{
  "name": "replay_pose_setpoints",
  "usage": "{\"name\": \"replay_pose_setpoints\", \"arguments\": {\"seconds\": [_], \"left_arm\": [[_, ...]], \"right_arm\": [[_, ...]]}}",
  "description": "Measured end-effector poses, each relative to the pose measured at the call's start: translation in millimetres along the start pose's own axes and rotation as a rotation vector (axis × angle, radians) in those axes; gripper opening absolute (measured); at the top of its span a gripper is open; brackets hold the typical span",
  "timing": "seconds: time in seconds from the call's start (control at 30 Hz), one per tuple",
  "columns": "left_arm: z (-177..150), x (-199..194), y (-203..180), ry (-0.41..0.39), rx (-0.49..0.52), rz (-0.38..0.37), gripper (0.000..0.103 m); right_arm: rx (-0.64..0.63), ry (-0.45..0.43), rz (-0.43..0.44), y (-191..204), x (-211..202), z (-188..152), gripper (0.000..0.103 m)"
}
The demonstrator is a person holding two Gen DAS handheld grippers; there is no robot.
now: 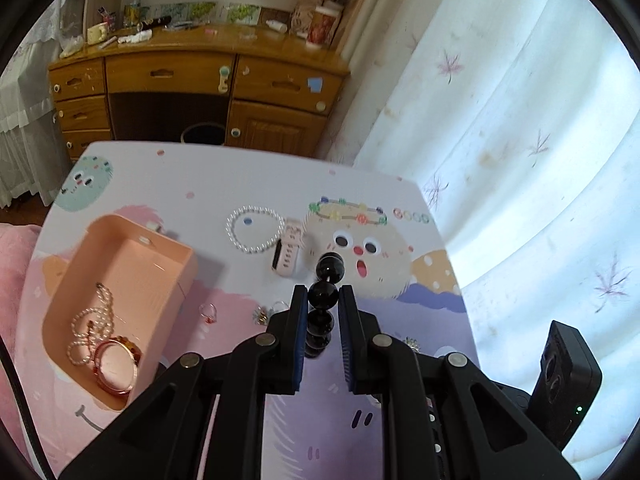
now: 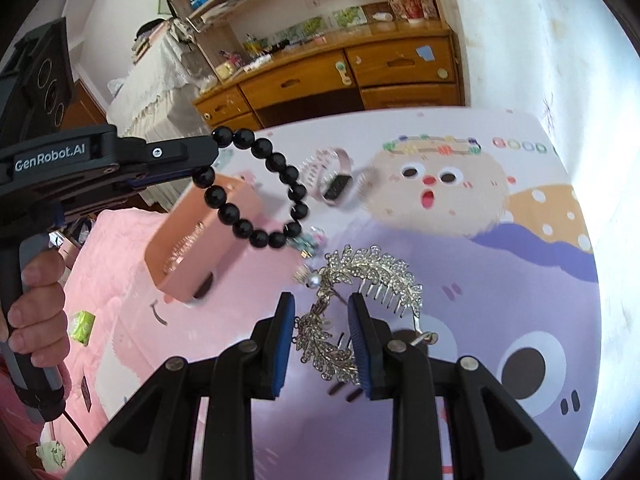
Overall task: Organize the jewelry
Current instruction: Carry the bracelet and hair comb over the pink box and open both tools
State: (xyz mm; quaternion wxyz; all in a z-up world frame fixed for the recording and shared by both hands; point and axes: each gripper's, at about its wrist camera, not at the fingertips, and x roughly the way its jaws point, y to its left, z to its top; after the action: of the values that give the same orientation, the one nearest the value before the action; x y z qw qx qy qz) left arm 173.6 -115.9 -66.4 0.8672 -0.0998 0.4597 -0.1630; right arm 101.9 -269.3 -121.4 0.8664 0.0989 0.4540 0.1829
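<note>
Gripping glossy round black bead bracelet (image 1: 323,294), left claw (image 1: 323,300), sparkly leaf-shaped tiara (image 2: 360,280)

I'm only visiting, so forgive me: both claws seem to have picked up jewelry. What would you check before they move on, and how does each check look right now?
1. Left gripper clamped on the black bead bracelet: ok, the loop hangs from its jaws.
2. Right gripper gripping the silver hair comb: ok, though the hold looks partial.
3. Pink box open with room: ok.
4. Path from bracelet to box clear: ok.
5. Pearl bracelet and pink watch waiting on the table: ok.
</note>
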Motion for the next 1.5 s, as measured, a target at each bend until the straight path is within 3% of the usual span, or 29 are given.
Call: {"name": "replay_pose_setpoints", "arguments": {"seconds": [0.43,0.73,1.1,1.5], "left_arm": [[15,-75,40,-0.162,0.038,-0.016,0.013],[17,-104,85,-0.190,0.054,0.019,0.013],[10,-96,156,-0.079,0.005,0.049,0.013],[-7,-63,206,0.045,-0.019,0.133,0.013]], "right_arm": [[-0.027,-0.097,0.068,55,-3,28,0.027],[-0.030,-0.142,0.101,95,7,41,0.027],[-0.035,-0.177,0.119,144,34,59,0.027],[-0.058,-0.137,0.128,178,75,73,0.028]]}}
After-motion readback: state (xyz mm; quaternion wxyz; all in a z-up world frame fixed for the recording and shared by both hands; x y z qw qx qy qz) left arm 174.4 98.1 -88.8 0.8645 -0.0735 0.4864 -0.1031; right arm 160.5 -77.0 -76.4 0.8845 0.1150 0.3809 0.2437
